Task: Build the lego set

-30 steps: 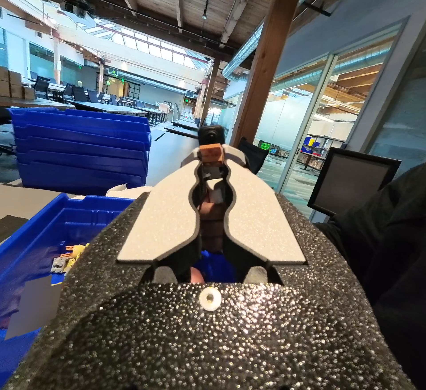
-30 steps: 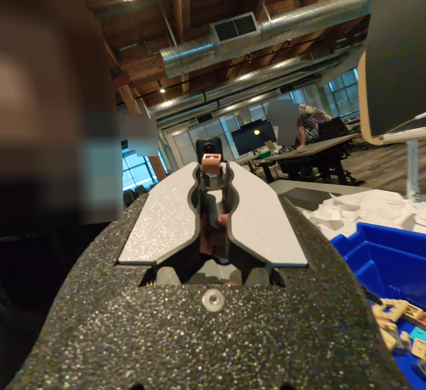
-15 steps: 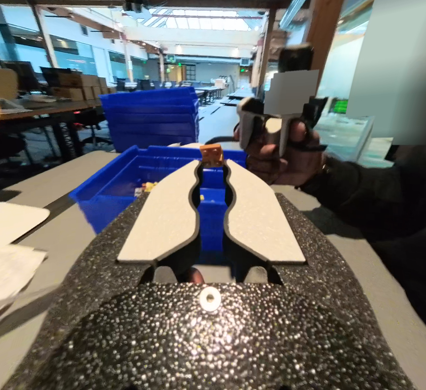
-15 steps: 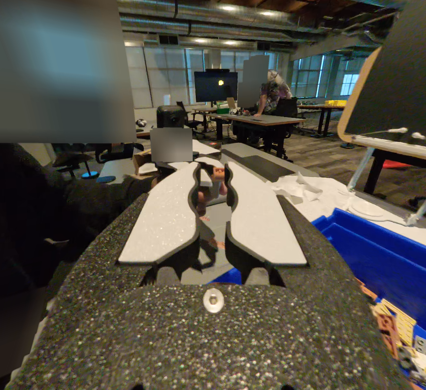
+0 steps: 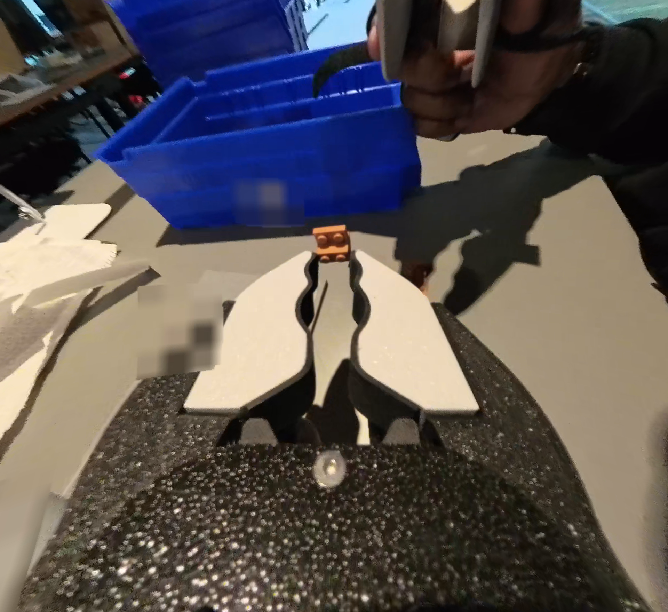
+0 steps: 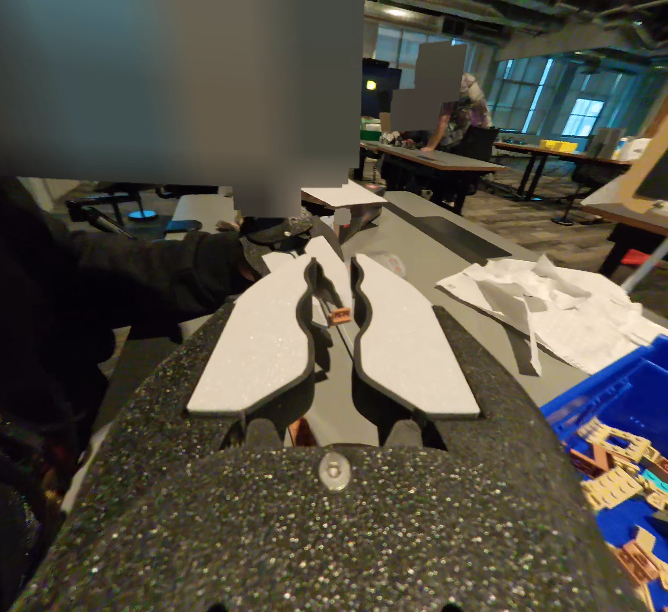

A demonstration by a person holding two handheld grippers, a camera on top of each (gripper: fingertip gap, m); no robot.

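While left jaws pinch orange brick [image 5: 331,249] above bare table [image 5: 542,359], right jaws empty, parted.

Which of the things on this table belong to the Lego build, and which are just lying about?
Job: orange brick in the left gripper; right gripper; loose pieces in the blue bin.
Lying about: crumpled paper; stacked blue bins.

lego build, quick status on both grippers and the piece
Left gripper shut on orange lego piece above the grey table. Right gripper empty, fingers apart. Blue bin beyond the piece, nothing blocking.
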